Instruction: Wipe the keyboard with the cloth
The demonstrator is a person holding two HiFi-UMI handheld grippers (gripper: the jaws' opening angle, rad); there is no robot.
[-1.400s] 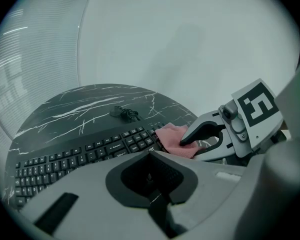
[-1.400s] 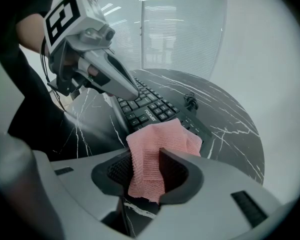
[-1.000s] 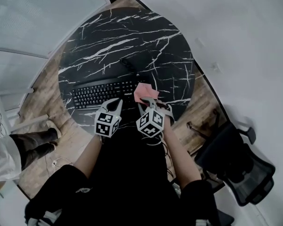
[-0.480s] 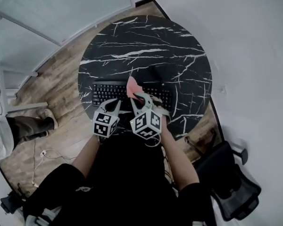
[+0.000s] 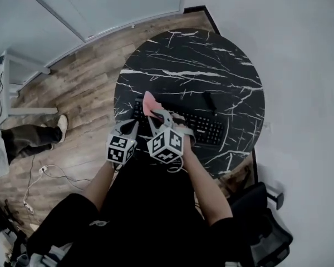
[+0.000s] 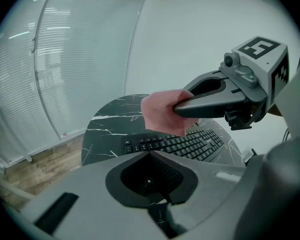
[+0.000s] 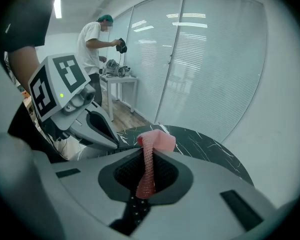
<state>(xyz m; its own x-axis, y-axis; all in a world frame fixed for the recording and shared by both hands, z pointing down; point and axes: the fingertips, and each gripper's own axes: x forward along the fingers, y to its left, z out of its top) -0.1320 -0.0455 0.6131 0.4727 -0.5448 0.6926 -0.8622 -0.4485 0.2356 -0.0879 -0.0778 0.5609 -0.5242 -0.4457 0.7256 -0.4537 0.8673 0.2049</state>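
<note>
While the right tool [image 5: 156,115] is clamping the cloth [image 5: 149,102] over one end of the keyboard [image 5: 200,125] on the worktop [image 5: 211,65], the left tool [image 5: 128,128] is idling closed, empty; light, row-wise strokes are advisable

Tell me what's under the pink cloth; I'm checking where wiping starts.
The left end of the keyboard, on the marble table. Keys right beneath the cloth are hidden.

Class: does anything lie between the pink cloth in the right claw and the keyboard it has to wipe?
Nothing visible does. The right claw holds the pink cloth above the keyboard's left end; the left claw is beside it, not between them.
</note>
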